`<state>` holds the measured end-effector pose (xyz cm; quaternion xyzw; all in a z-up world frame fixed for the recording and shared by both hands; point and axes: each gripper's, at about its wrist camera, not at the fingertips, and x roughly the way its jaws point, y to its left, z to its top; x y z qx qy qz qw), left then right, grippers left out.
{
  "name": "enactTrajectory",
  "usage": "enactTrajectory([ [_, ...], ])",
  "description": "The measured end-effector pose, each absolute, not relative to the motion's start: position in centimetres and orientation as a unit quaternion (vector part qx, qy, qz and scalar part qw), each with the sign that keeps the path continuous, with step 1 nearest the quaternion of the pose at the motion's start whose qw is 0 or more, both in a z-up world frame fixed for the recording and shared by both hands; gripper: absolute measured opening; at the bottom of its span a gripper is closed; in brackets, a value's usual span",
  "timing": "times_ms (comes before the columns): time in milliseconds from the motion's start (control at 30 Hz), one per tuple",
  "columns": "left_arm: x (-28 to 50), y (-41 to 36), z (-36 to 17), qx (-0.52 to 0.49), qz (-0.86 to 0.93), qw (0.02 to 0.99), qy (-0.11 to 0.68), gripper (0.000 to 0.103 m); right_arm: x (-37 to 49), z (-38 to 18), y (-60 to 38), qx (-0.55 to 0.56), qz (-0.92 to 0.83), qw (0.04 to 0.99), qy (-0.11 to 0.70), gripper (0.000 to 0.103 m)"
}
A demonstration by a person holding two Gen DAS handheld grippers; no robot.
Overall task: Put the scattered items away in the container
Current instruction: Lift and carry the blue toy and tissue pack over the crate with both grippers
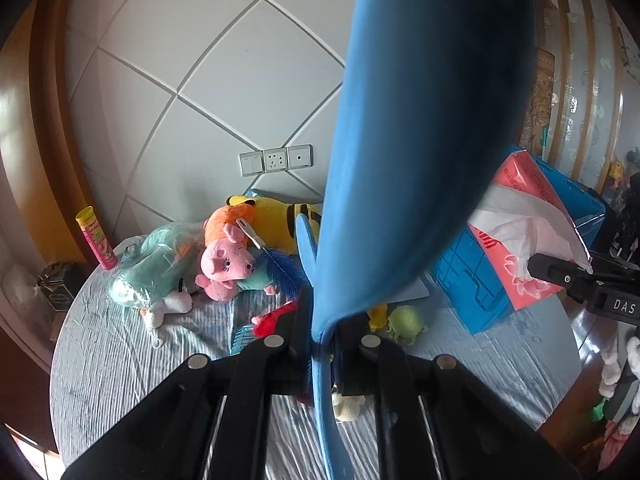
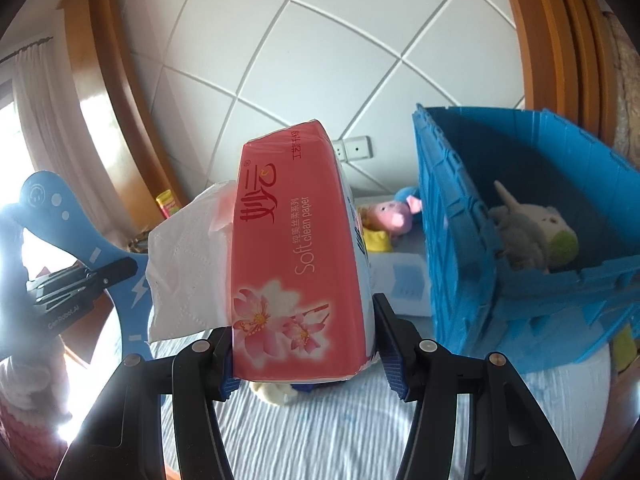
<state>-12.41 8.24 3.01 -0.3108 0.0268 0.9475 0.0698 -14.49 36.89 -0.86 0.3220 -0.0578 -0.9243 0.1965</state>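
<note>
My left gripper (image 1: 322,332) is shut on a flat blue fan-shaped paddle (image 1: 420,140) that stands upright and fills the middle of the left wrist view; it also shows in the right wrist view (image 2: 60,216) at the left. My right gripper (image 2: 306,354) is shut on a pink tissue pack (image 2: 296,256) with white tissue sticking out, held above the table left of the blue crate (image 2: 520,240). The pack also shows in the left wrist view (image 1: 524,232) in front of the crate (image 1: 480,276). A grey plush (image 2: 524,232) lies inside the crate.
Plush toys lie in a heap at the back: a pink pig (image 1: 226,260), a yellow one (image 1: 276,216), a mint one (image 1: 156,268). A blue brush (image 1: 284,266), combs (image 1: 260,328), small yellow-green toys (image 1: 400,320) and a yellow-pink tube (image 1: 96,236) are on the round striped tablecloth (image 1: 120,360).
</note>
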Motion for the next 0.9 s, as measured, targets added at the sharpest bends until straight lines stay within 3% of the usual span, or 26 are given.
enactTrajectory([
  [467,-16.0,14.9,5.1,-0.283,0.950,0.115,0.066,0.008,-13.6,3.5,43.7,0.289,-0.943,0.145,-0.081,0.056],
  [900,-19.3,30.0,10.7,-0.247,0.962,0.089,0.076,0.008,-15.5,7.0,57.3,0.268,-0.947,0.157,-0.077,0.056],
])
